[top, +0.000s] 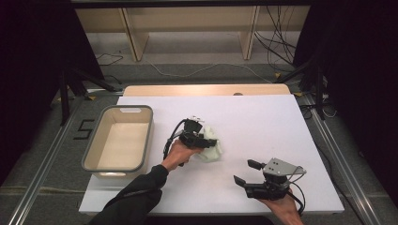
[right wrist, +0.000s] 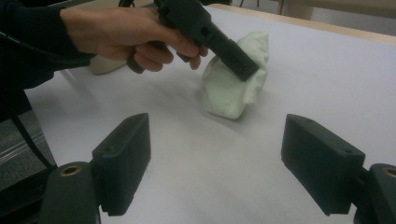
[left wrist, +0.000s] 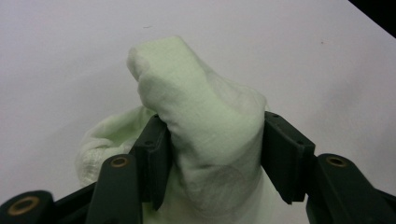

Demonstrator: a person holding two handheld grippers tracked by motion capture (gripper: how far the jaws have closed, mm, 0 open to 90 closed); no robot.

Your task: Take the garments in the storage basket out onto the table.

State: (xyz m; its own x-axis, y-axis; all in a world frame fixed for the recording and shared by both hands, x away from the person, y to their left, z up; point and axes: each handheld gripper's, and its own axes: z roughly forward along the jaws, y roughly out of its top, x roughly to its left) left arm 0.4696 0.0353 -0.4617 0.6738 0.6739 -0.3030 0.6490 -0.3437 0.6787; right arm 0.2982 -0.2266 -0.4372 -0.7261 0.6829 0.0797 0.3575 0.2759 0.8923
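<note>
A crumpled pale green cloth lies near the middle of the white table. My left gripper is shut on a raised fold of it. In the left gripper view the cloth bulges up between the two black jaws, and my left gripper pinches it from both sides. My right gripper stands open near the table's front right with nothing between its jaws. In the right gripper view, my right gripper points at the cloth, which sits beyond it under the left gripper and the hand holding it.
A grey-rimmed, empty bin stands on the table's left side, a short way left of the cloth. Bare white tabletop stretches to the right and behind the cloth. Black frame legs and cables lie on the floor beyond the table.
</note>
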